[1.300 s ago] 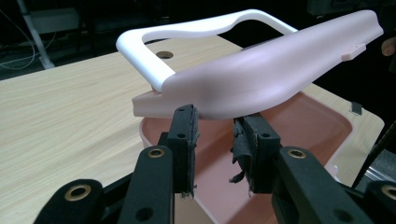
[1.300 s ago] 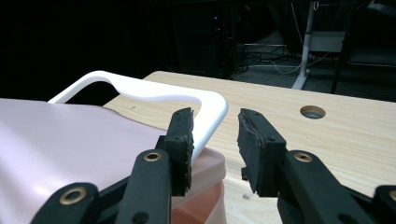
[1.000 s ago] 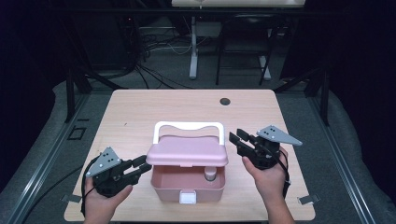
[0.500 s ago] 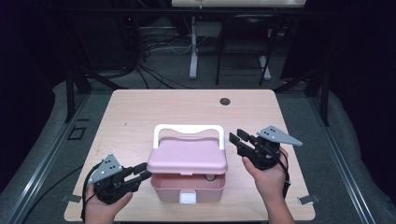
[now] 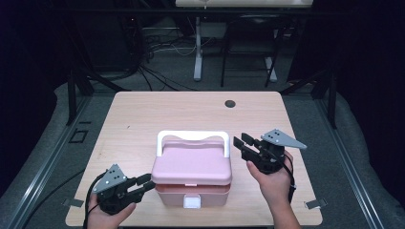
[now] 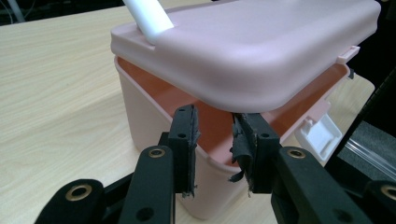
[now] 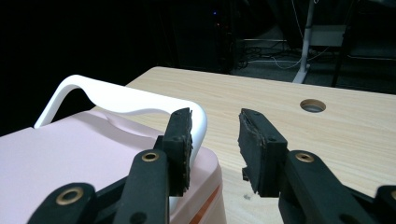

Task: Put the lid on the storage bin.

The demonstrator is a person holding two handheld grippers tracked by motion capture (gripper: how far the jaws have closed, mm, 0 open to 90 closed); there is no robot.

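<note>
A pink lidded box (image 5: 193, 177) with a white handle (image 5: 193, 139) is seen at lower centre of the high view, near the table's (image 5: 143, 114) front edge, its lid (image 6: 261, 51) resting ajar. The left gripper (image 5: 142, 183) is held partly open at the box's lower-left corner, nothing gripped; the right gripper (image 5: 243, 145) is parted and empty beside the handle. Lid closing is judged in hand; downward pressure and latching (image 5: 192, 202) would be needed next.

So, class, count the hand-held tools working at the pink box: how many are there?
2. The left tool is at the pink box's front left corner, under its lid; the right tool hangs beside the white handle.
</note>
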